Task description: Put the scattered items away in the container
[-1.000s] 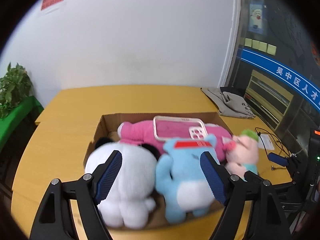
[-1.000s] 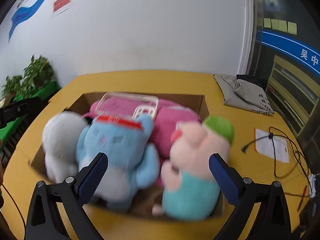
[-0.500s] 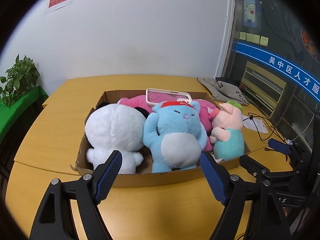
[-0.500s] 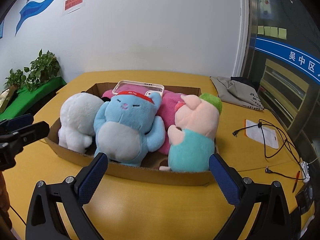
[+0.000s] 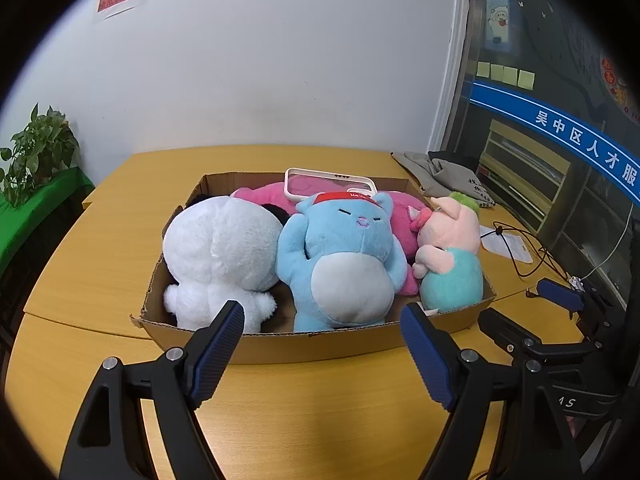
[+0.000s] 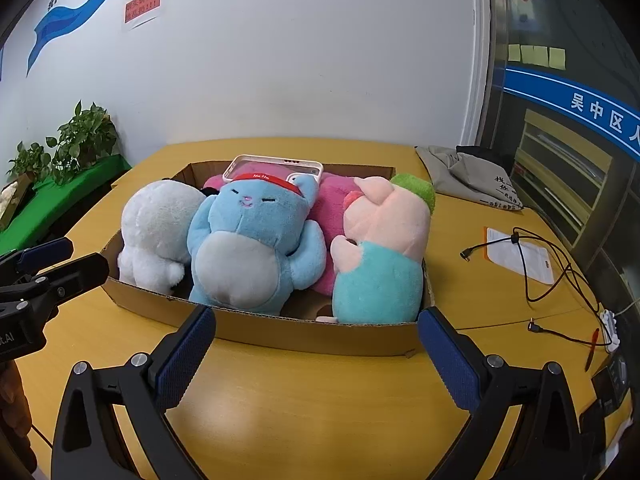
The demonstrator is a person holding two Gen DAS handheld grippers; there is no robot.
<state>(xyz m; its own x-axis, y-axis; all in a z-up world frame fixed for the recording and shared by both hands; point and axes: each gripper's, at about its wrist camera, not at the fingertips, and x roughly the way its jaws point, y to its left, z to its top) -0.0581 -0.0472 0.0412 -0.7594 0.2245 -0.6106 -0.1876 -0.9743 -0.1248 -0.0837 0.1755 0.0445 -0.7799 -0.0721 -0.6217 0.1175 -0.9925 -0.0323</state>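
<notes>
Nearest to the lens, the left claw (image 5: 322, 322) is seen with its blue pads spread wide and nothing caught between them, parked over the yellow wooden surface (image 5: 320, 420) just short of the box. Same deal for the right claw (image 6: 316, 326): jaws wide apart, nothing gripped, hovering at the near wall of the cardboard box (image 6: 304, 334).

The box is packed pretty full. In the front row a white plush (image 5: 220, 252) is sat on the left with its back turned, a blue plush (image 5: 340, 264) with a red headband is wedged upright in the middle, and a pink pig plush (image 5: 450, 256) in a teal outfit with a green cap is tucked into the right corner, leaning on the blue one. Behind them a big magenta plush (image 5: 264, 198) is laid flat, and a clear phone case (image 5: 328, 184) with a pale rim is resting on top of it. Something black is glimpsed behind the white plush, probably its ears, but that's hard to tell.

Off to the right, black cables (image 6: 536, 264) and a paper slip (image 6: 516, 256) are spread on the surface. Further back a grey cloth bag (image 6: 472, 176) is lying near the glass wall, and a potted plant (image 6: 80, 136) is seen far left.
</notes>
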